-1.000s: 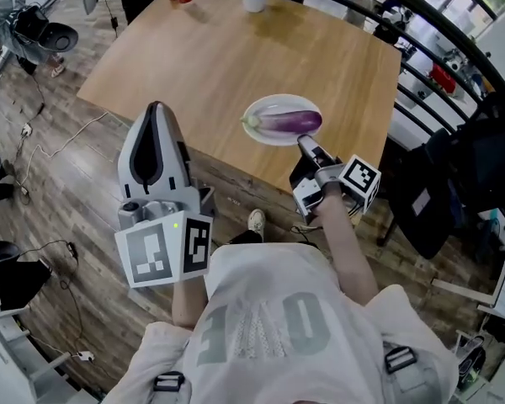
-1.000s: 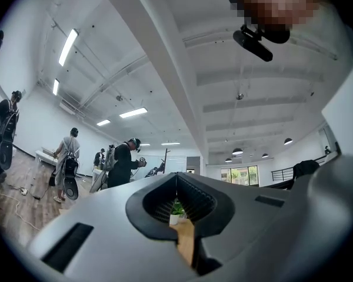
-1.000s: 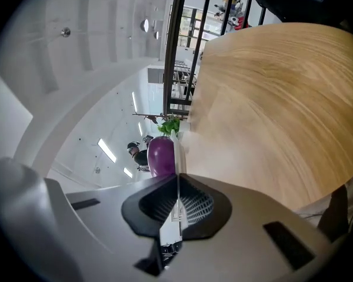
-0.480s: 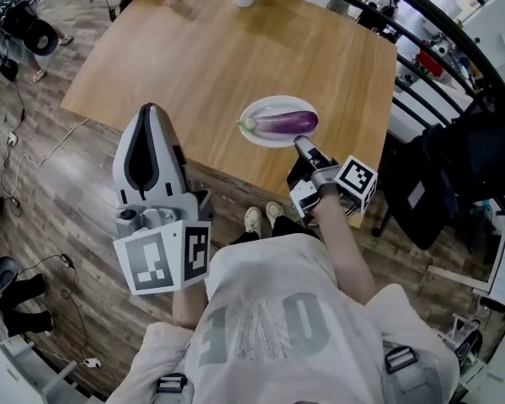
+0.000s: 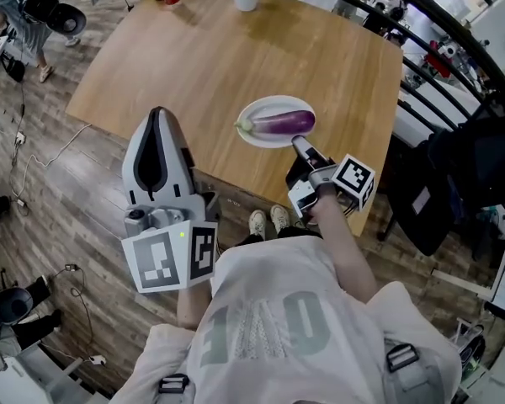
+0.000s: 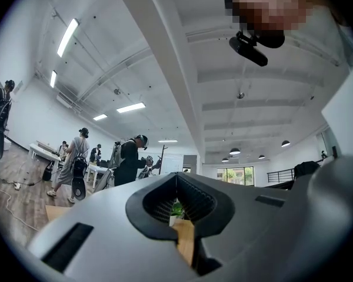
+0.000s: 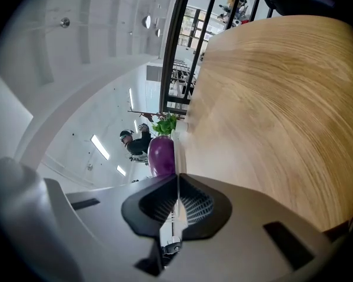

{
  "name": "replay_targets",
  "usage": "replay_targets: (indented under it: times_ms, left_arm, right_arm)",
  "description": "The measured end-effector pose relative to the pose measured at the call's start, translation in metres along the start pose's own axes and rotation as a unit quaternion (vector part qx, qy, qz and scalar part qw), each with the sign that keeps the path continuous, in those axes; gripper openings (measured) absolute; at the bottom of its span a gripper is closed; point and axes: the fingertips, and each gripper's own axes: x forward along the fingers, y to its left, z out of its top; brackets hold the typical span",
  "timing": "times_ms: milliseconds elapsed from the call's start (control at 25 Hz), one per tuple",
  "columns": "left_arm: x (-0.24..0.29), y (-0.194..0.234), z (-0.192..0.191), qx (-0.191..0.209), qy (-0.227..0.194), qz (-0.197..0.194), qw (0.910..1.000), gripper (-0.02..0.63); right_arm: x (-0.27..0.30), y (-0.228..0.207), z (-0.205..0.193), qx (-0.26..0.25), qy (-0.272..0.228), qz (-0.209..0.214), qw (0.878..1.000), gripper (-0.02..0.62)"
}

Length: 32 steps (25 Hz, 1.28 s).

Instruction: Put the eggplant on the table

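On the round white plate (image 5: 273, 105) near the light wooden table's (image 5: 236, 49) front edge we see the glossy purple eggplant (image 5: 282, 123). Right gripper (image 5: 296, 142) sits just beside it, jaws together, empty. Left gripper (image 5: 156, 118) same, off the table.

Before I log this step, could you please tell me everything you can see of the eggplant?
The eggplant is long, glossy and deep purple, with a pale green stem cap at its end toward the head view's left. It lies on its side across a white plate near the wooden table's near edge, touching only the plate. The right gripper, jaws together and empty, points at it from close by the plate's rim; that gripper's view shows its rounded purple end ahead.
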Motion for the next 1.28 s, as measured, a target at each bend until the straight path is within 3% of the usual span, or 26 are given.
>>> replay_targets:
  times_ms: [400, 840, 1280]
  left_arm:
    - [0.01, -0.012, -0.004, 0.006, 0.008, -0.002, 0.9999, 0.009]
    - [0.012, -0.014, -0.024, 0.025, 0.038, 0.024, 0.9987, 0.009]
    - [0.01, -0.013, -0.035, 0.038, 0.051, 0.055, 0.9965, 0.009]
  right_arm:
    - [0.019, -0.02, 0.012, 0.006, 0.011, -0.012, 1.0, 0.025]
    - [0.038, -0.059, 0.023, 0.014, 0.024, -0.038, 0.999, 0.025]
    - [0.065, -0.084, 0.019, 0.044, 0.048, -0.001, 0.998, 0.025]
